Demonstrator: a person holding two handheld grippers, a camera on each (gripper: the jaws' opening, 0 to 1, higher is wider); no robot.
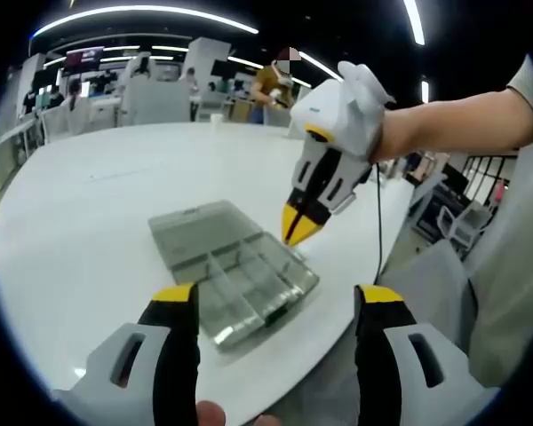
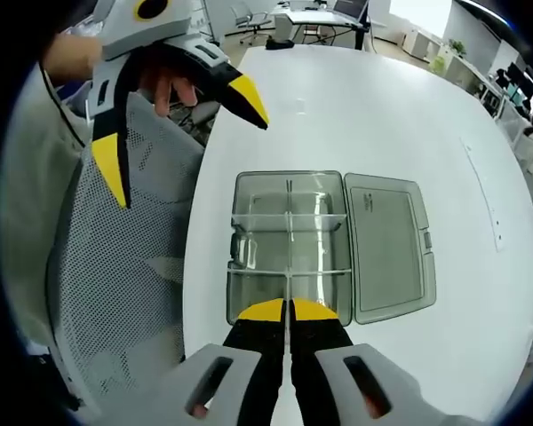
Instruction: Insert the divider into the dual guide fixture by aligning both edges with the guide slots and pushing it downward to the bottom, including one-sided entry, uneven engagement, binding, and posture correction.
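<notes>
I see my left gripper point(image 1: 275, 324) low in the left gripper view, its yellow-tipped fingers point(image 1: 179, 306) spread wide. Between them, near the table point(image 1: 98, 222) edge closest to me, lies the clear box point(image 1: 231, 266) with its lid folded open. The right gripper point(image 1: 299, 226) comes in above the box's far corner, fingers together, tips just over it.

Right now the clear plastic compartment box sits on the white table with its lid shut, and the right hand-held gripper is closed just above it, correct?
Not quite: the lid is open, lying flat beside the clear plastic compartment box on the white table, as the right gripper view shows. The right hand-held gripper is indeed closed just above the box.
</notes>
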